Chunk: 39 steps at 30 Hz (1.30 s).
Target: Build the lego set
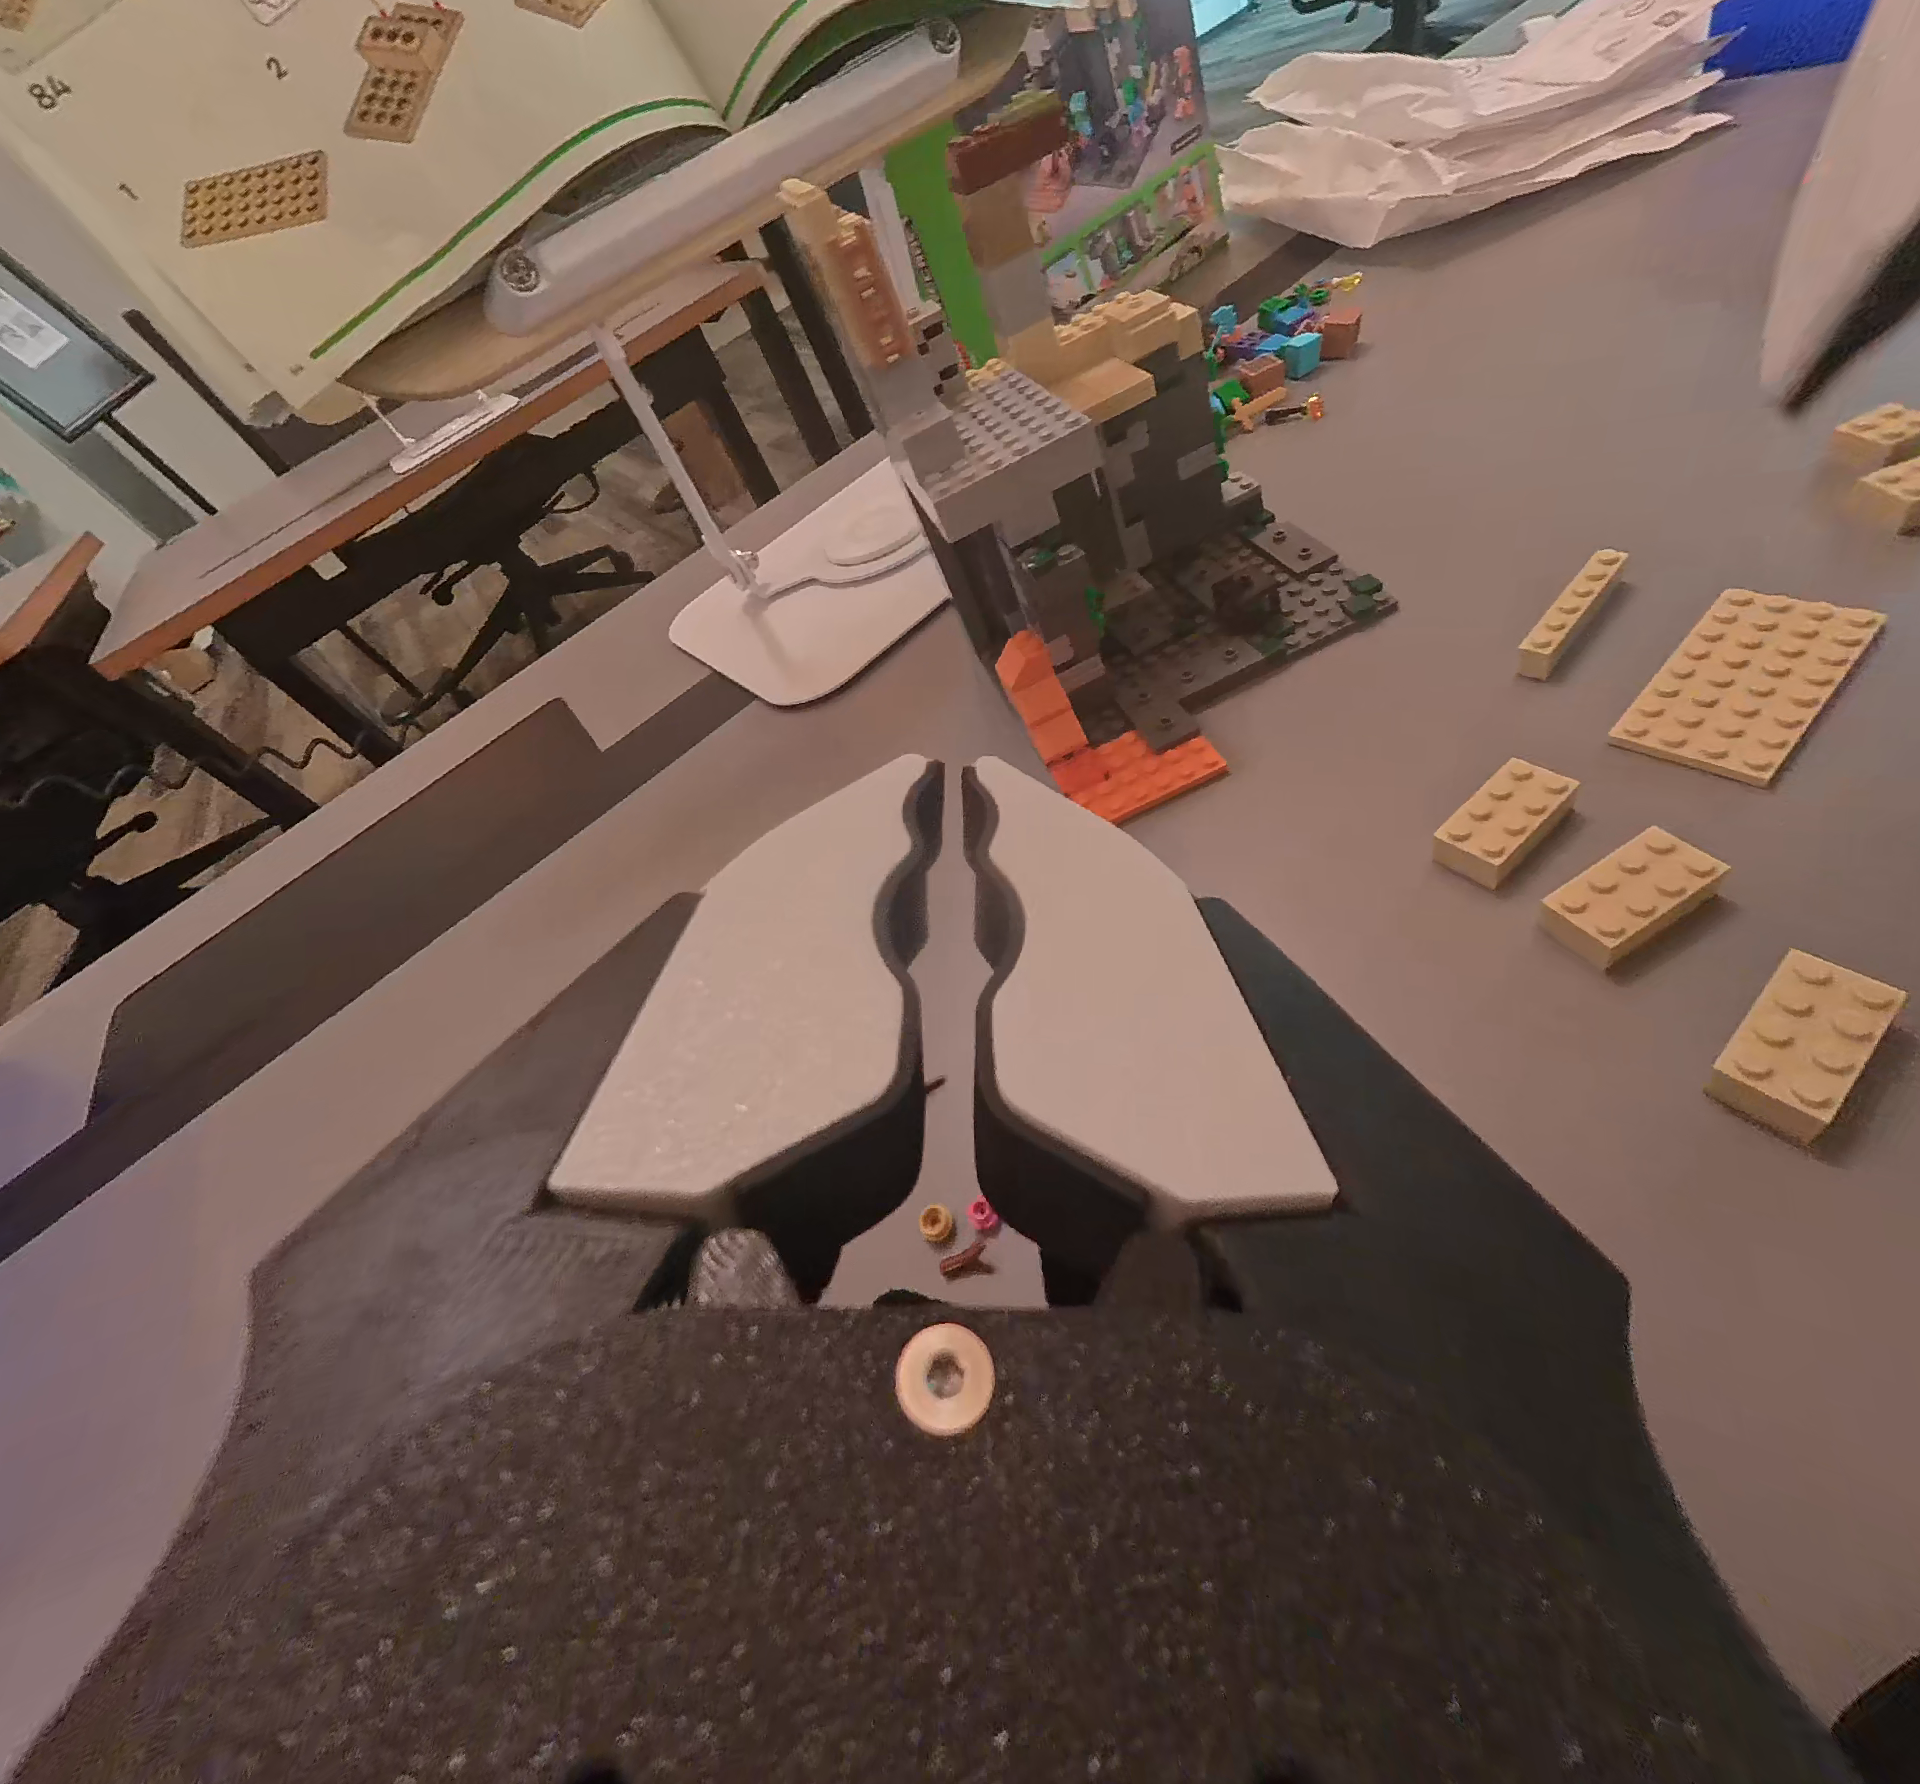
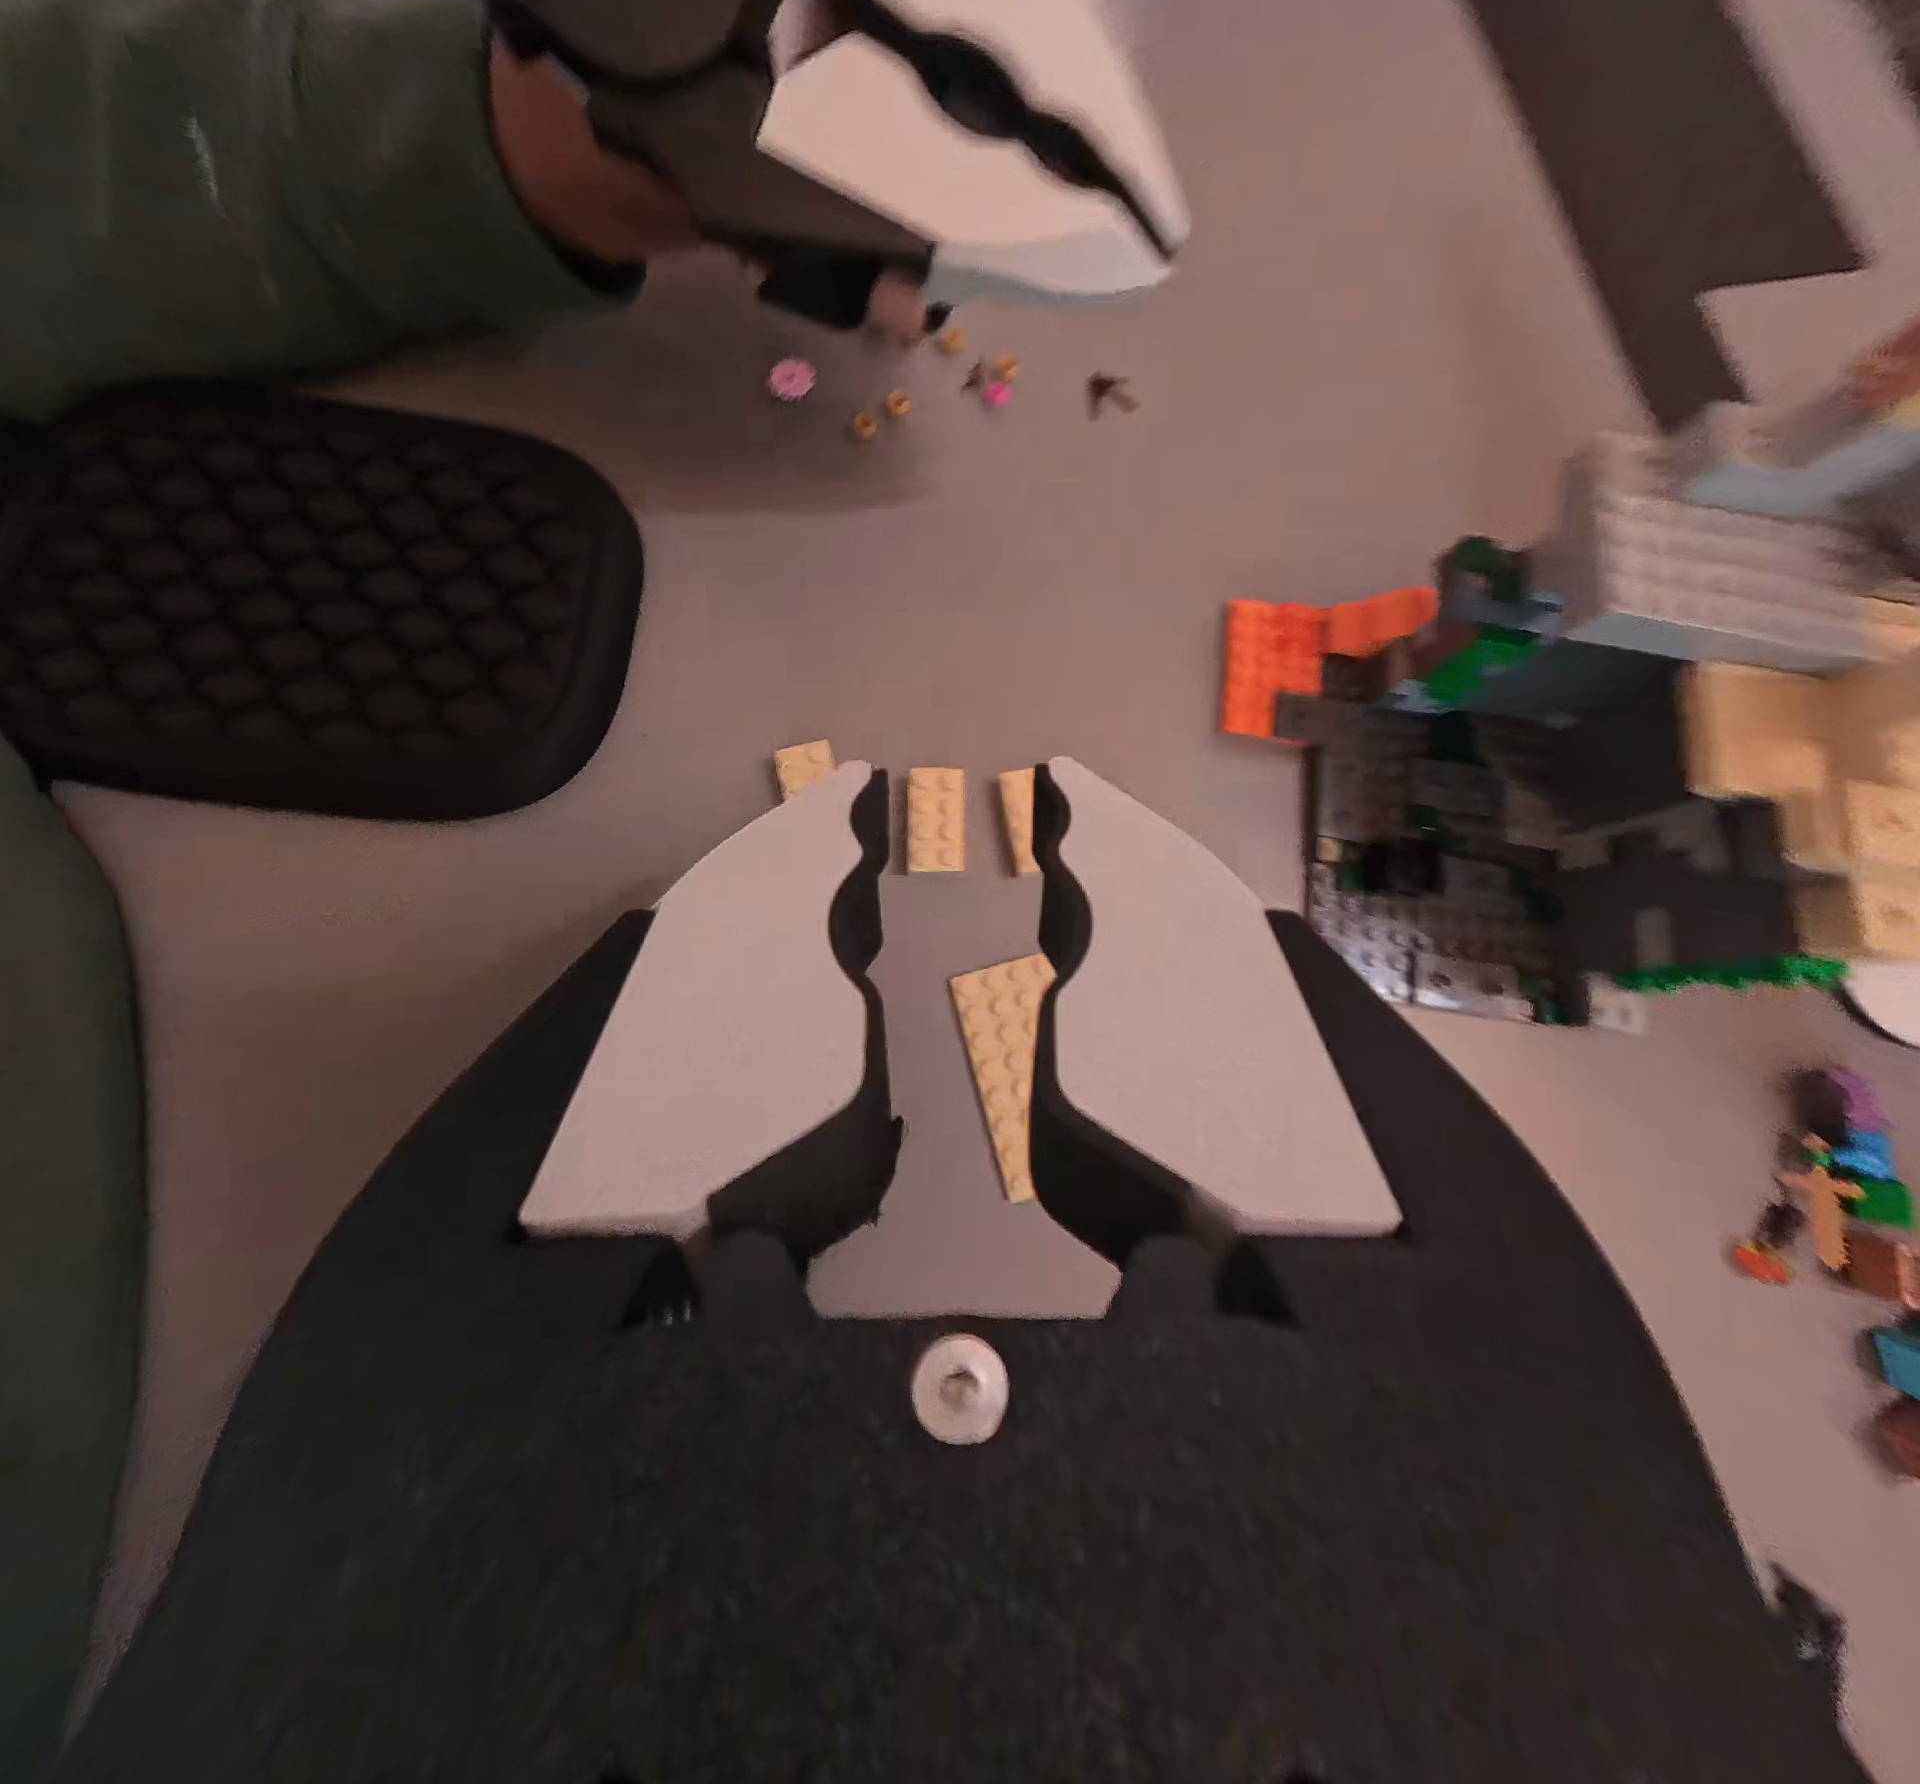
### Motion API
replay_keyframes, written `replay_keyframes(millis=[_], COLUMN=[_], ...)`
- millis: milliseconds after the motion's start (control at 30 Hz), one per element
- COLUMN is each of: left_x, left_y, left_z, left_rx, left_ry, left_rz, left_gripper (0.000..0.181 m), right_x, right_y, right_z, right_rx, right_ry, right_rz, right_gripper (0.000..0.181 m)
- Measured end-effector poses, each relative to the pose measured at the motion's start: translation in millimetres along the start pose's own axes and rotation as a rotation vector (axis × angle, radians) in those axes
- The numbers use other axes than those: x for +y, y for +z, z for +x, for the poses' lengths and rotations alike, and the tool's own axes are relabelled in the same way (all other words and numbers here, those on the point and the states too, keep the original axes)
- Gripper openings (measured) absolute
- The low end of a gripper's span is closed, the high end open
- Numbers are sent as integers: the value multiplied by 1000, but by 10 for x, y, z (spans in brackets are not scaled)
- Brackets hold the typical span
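Note:
My left gripper (image 1: 954,780) is shut and empty, low over the grey table (image 1: 1455,487), pointing at the half-built lego model (image 1: 1081,529) with its orange plate (image 1: 1138,773). Loose tan pieces lie to its right: a large plate (image 1: 1745,685), a long thin bar (image 1: 1571,612) and three small bricks (image 1: 1631,893). My right gripper (image 2: 956,778) is open and empty, hovering over these tan pieces; one small brick (image 2: 935,820) and the large plate (image 2: 1003,1059) show between its fingers. The left gripper (image 2: 1164,248) and the model (image 2: 1507,799) show blurred in this view.
An open instruction booklet (image 1: 343,72) rests on a white stand (image 1: 821,622) behind the model. The set's box (image 1: 1132,124), white paper bags (image 1: 1455,124) and small coloured pieces (image 1: 1278,352) lie at the back. Tiny studs (image 2: 894,399) lie near the left gripper. A black mesh chair (image 2: 312,591) stands beside the table. The left gripper's tips are roughly 15 centimetres from the right gripper's. To reach the long thin bar (image 1: 1571,612) in a straight line is about 12 centimetres for my right fingers, about 20 centimetres for my left. Both grippers' tips are roughly 20 centimetres from the model (image 2: 1507,799). It turns up in the left wrist view (image 1: 1123,605) as well.

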<state>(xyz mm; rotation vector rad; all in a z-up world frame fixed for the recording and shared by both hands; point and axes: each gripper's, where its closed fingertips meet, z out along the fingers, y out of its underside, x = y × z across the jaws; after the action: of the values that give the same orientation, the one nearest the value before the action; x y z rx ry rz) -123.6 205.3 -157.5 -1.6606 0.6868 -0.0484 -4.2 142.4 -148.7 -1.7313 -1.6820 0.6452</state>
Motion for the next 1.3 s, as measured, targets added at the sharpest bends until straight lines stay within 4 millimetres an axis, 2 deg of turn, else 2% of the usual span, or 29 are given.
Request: replay_keyframes(millis=[233, 400, 633, 867, 967, 1067, 1200, 1267, 1300], left_x=[-27, -113, -221, -217, -320, -498, -621, -617, -594], left_y=[28, 27, 120, 58, -130, -467, -1181, -1596, -1795], left_z=[110, 117, 286, 275, 159, -84, -654, -1003, -1184], left_rx=[11, -30, -37, -62, -117, -217, -444, -562, -610], left_ry=[-37, -106, -110, -106, -128, -157, -161, -143, -135], left_rz=[31, 81, 96, 122, 160, 215, 225, 183, 146], left_gripper=[0, 0, 0, 0, 0, 0, 0, 0, 6], right_x=[105, 309, 678, 830, 838, 827, 792, 771, 763], right_y=[-555, -880, -1018, -1128, -1130, -1110, -1093, -1079, -1070], right_z=[517, 862, 1142, 1301, 1296, 1258, 1190, 1157, 1145], right_rx=[241, 429, 531, 588, 587, 601, 624, 625, 624], right_ry=[139, 227, 345, 400, 409, 376, 316, 286, 273], right_rz=[341, 537, 643, 694, 716, 708, 696, 692, 690], right_gripper=[19, 8, 0, 0, 0, 0, 0, 0, 0])
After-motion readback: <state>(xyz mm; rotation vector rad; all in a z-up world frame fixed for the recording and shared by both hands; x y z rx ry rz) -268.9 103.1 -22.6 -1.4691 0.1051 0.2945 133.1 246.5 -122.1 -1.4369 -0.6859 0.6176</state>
